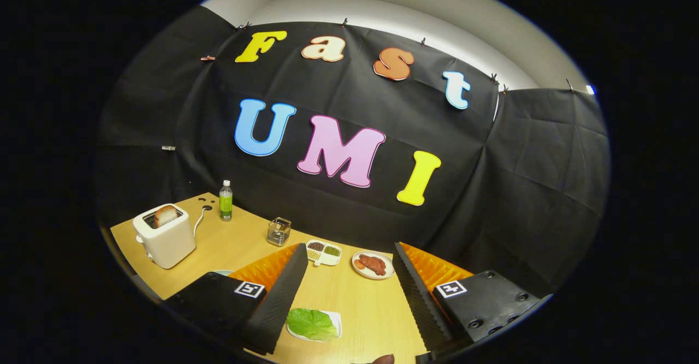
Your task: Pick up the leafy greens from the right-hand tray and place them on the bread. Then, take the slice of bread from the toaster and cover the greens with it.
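Leafy greens (312, 323) on a white tray (335, 320), low between the wide-open, empty claw (349, 298).
Bread slice (165, 215) stands in the white toaster (166, 238) far off beyond the left finger; on the worktop (229, 244) ahead sit a green bottle (225, 200), a wire holder (278, 231), a divided dish (323, 252) and a plate of meat (373, 264), none blocking the greens.

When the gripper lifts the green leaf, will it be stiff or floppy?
Probably floppy: the leaf looks thin and lies flat on its tray. Likely light and easily torn. The open gripper has not closed on it yet.
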The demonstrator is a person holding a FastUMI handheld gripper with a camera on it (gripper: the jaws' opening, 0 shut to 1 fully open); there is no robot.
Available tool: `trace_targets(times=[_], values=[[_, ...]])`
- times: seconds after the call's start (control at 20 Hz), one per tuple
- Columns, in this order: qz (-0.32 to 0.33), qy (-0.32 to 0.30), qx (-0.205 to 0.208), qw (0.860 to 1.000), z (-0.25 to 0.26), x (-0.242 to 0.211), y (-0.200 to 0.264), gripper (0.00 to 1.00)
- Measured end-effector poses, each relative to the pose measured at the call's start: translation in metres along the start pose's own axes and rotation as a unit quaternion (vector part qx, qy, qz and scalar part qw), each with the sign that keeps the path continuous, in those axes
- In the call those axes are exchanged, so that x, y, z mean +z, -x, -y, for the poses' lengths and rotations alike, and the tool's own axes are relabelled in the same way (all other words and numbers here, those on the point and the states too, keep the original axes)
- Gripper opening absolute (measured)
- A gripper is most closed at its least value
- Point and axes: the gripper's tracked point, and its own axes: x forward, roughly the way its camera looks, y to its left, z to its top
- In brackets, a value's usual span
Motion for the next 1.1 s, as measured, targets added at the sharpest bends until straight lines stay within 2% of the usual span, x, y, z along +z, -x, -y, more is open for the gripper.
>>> trace_targets(times=[0.35, 0.55, 0.65, 0.75, 0.85, 1.1], values=[[0.004, 0.001, -0.003, 1.000, -0.001, -0.002, -0.002, 0.97], [0.013, 0.012, 0.025, 1.000, -0.008, 0.000, -0.009, 0.97], [-0.004, 0.014, 0.057, 0.998, -0.013, -0.012, -0.019, 0.97], [-0.037, 0.016, 0.108, 0.993, -0.025, -0.036, -0.029, 0.97], [-0.076, 0.018, 0.152, 0.985, -0.033, -0.070, -0.038, 0.97], [-0.196, 0.008, 0.218, 0.956, -0.042, -0.177, -0.061, 0.96]])
